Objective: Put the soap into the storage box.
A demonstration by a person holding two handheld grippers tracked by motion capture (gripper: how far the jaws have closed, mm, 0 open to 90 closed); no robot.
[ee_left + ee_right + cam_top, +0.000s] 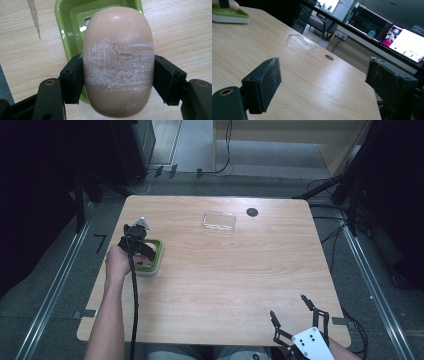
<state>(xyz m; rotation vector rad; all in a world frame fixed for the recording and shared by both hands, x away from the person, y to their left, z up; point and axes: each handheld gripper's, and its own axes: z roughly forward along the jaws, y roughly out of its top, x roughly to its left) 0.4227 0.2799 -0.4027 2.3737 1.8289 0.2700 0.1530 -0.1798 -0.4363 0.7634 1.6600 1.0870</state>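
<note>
Soap [118,65], pinched by the left gripper [117,80] over its green dish [65,30], looks slick and may slip; right gripper [299,317] spread.

Clear lid [219,221] on wooden table [240,285]

Scuffed tan soap [118,65] above green dish [65,30].

Light wooden table [225,285] on grey floor [60,270]; dark surrounds left and right; cables [227,150] trail far; lit monitors [387,32] glow beyond the far edge
</note>
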